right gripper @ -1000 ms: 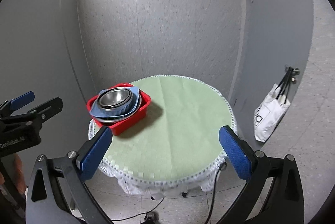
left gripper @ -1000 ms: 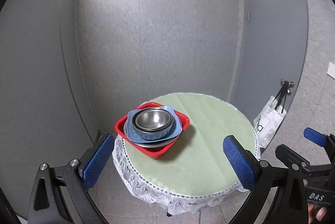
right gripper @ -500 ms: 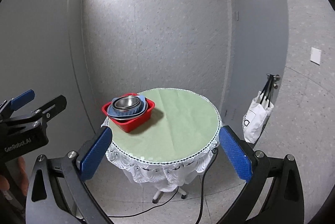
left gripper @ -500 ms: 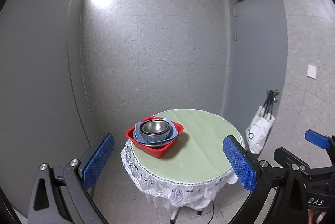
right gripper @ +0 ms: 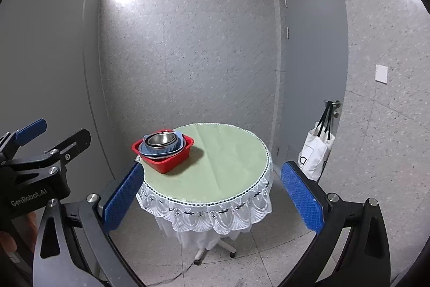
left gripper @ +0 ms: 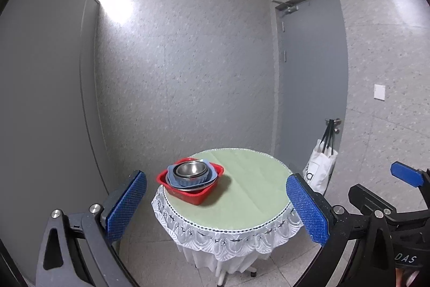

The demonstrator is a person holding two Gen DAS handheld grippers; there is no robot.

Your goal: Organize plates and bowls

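Note:
A red square basin (left gripper: pixel 191 193) (right gripper: pixel 166 162) stands at the left side of a round table (left gripper: pixel 242 193) (right gripper: pixel 228 160) with a green cloth. Stacked in it are a metal plate, a blue scalloped dish (left gripper: pixel 189 181) (right gripper: pixel 161 150) and a steel bowl (left gripper: pixel 191 169) (right gripper: pixel 161 139) on top. My left gripper (left gripper: pixel 216 206) is open and empty, well back from the table. My right gripper (right gripper: pixel 212 198) is open and empty, also back from the table. Each gripper shows at the edge of the other's view.
The table has a white lace skirt and a wheeled foot on a tiled floor. A white tote bag (left gripper: pixel 319 171) (right gripper: pixel 315 155) hangs from the handle of a grey door at the right. Grey walls stand close behind and to the left.
Both grippers have pulled back and away from the table, so the table and basin look smaller and farther off. Both stayed open. The stack has not moved.

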